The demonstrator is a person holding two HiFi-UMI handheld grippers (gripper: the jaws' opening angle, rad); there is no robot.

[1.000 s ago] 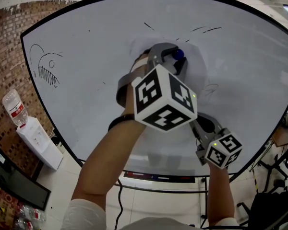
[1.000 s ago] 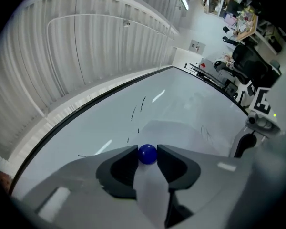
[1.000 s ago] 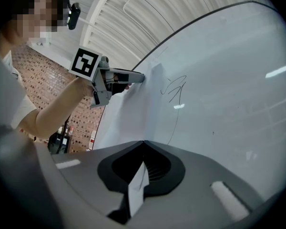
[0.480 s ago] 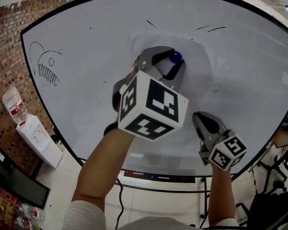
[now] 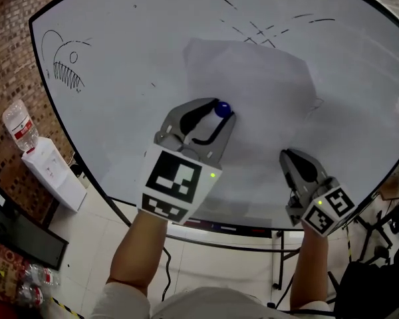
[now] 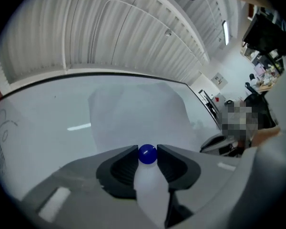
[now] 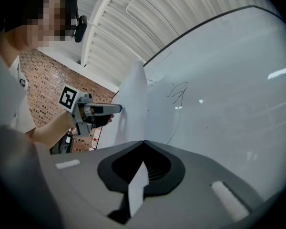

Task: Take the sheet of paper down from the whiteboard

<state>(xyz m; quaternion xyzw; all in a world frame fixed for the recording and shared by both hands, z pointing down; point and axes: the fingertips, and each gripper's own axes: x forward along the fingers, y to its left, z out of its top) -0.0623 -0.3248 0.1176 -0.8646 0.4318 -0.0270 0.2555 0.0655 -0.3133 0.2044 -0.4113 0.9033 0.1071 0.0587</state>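
A white sheet of paper lies against the whiteboard, slightly crumpled. My left gripper is shut on a small blue round magnet, held in front of the sheet's lower left part. In the left gripper view the magnet sits pinched between the fingertips of that gripper. My right gripper is shut on the sheet's lower right edge. In the right gripper view the paper runs edge-on into the closed jaws of the right gripper.
A fish sketch marks the board's upper left, with marker strokes above the sheet. A water dispenser stands by the brick wall at left. The board's tray runs along its bottom edge. Office chairs stand at lower right.
My left gripper came down and away from the sheet's top with the blue magnet in its jaws, rolling as it went. The right gripper stayed shut on the sheet's lower edge.
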